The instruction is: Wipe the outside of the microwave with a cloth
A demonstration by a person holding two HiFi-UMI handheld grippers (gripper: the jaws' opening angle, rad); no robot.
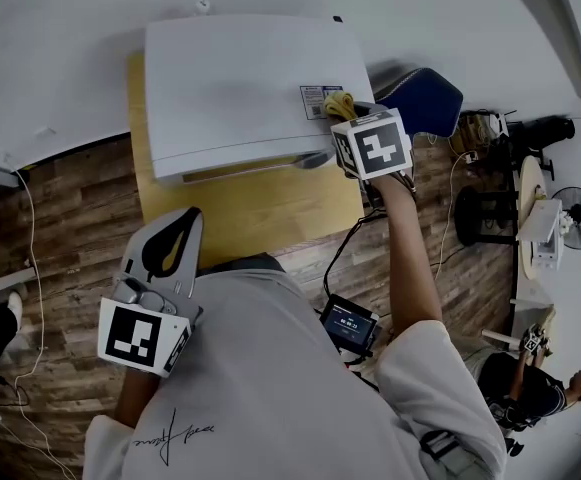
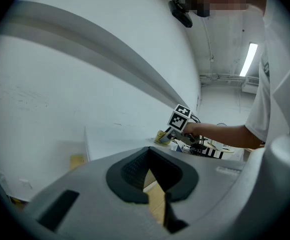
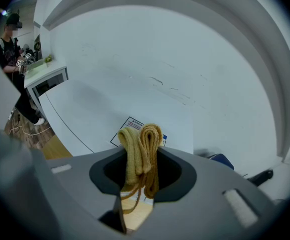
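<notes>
Right tool (image 3: 141, 176) has its jaws closed on a folded yellow cloth (image 3: 145, 134), the bunched folds standing out past the jaw tips so that fabric, not plastic, meets the surface. Seen from the head view, the cloth sits at about 4 o'clock on the top panel of the white microwave (image 1: 240, 88), just beside a printed label (image 1: 315, 98). It appears to touch the panel there, though I cannot be sure of the contact. The arm reaches out long to hold it there. My reading is that the wipe is on the top, with the sides and the door yet to be covered.

The microwave stands on a wooden counter (image 1: 260, 208), its door edge facing 6 o'clock toward the person, which leaves the top and the near face within reach.

Left tool (image 2: 152, 181) hangs low at about 7 o'clock from the microwave, off the counter's near corner, jaws together with nothing between them. Held back like this it probably just keeps clear of the wiping arm.

Farther out at 3 o'clock lies a dark blue seat (image 1: 420, 98).
</notes>
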